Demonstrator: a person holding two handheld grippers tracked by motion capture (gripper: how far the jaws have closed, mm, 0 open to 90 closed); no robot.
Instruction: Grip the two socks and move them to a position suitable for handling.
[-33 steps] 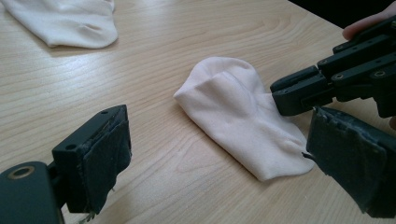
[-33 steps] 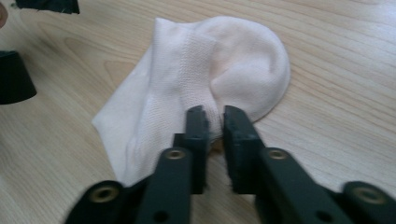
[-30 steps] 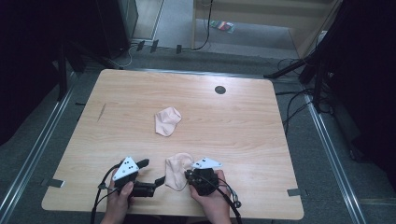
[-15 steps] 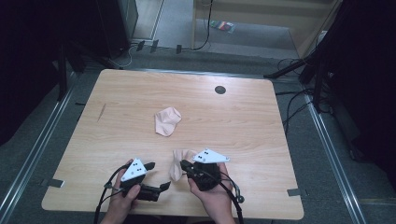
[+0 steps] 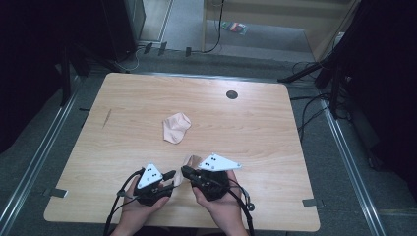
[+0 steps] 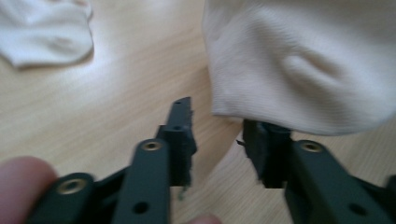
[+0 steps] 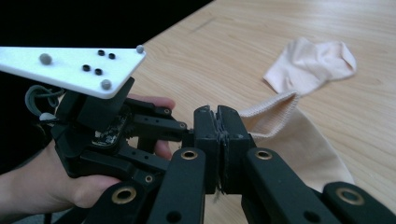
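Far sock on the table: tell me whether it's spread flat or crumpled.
Crumpled. The far sock lies bunched in a small heap on the table, folded over itself, not laid out flat.

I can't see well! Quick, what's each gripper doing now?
Left gripper: jaws just closing, not yet gripping the sock.
Right gripper: shut on the sock.

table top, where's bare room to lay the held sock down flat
The wooden table is bare along its right half, between the black round hole and the near right corner, and along the left side past the dark scratch. It is crowded near the front edge, where the left gripper and right gripper meet at the held beige sock, and mid-table around the crumpled pink sock.
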